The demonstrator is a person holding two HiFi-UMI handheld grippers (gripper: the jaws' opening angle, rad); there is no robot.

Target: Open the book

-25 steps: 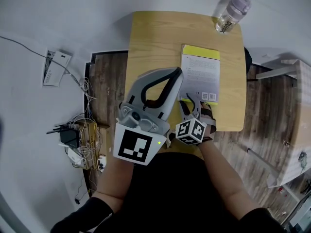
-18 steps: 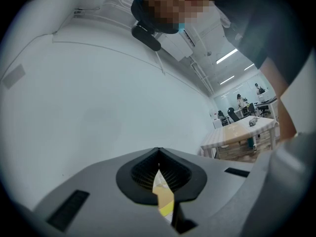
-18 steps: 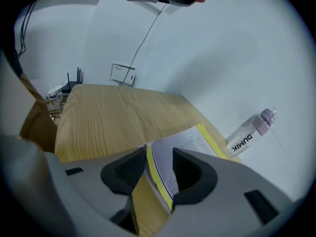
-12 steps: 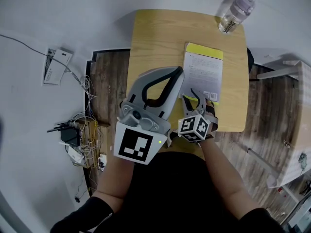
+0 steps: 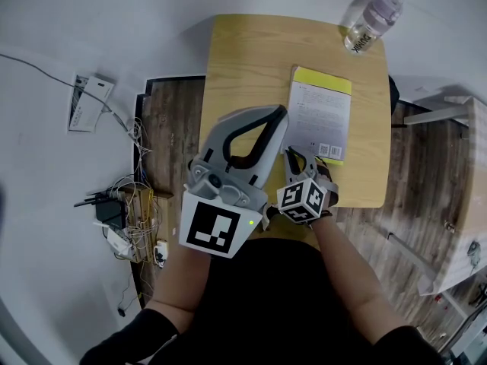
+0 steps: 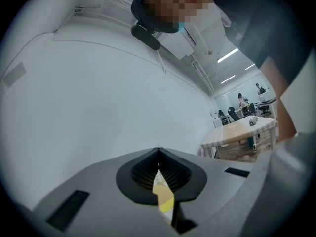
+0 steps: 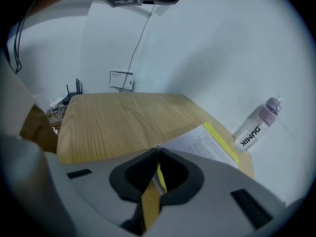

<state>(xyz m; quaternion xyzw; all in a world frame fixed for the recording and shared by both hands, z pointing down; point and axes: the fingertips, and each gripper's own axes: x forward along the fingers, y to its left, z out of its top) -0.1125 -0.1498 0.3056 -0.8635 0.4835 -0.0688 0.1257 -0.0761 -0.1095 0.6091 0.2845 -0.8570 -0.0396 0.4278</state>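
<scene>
A book (image 5: 321,116) with a white printed cover and a yellow strip lies shut on the right half of the small wooden table (image 5: 243,59). My right gripper (image 5: 294,158) is at the book's near left corner and points down at it. Its jaws have just been closing, and in the right gripper view the right gripper (image 7: 158,149) has its tips together on that corner of the book (image 7: 207,144), a pale sliver showing between them. My left gripper (image 5: 281,112) hangs shut above the table's left half, apart from the book. The left gripper (image 6: 158,152) faces a white wall and holds nothing.
A clear water bottle (image 5: 370,20) lies at the table's far right corner, also visible as the bottle (image 7: 256,125) beyond the book. Left of the table, the floor holds cables and a router (image 5: 122,211) and a white box (image 5: 87,105). The table's near edge is right under my hands.
The right gripper's jaws, wide apart in both earlier frames, now stand together at the book's near corner. The left gripper has not moved.
</scene>
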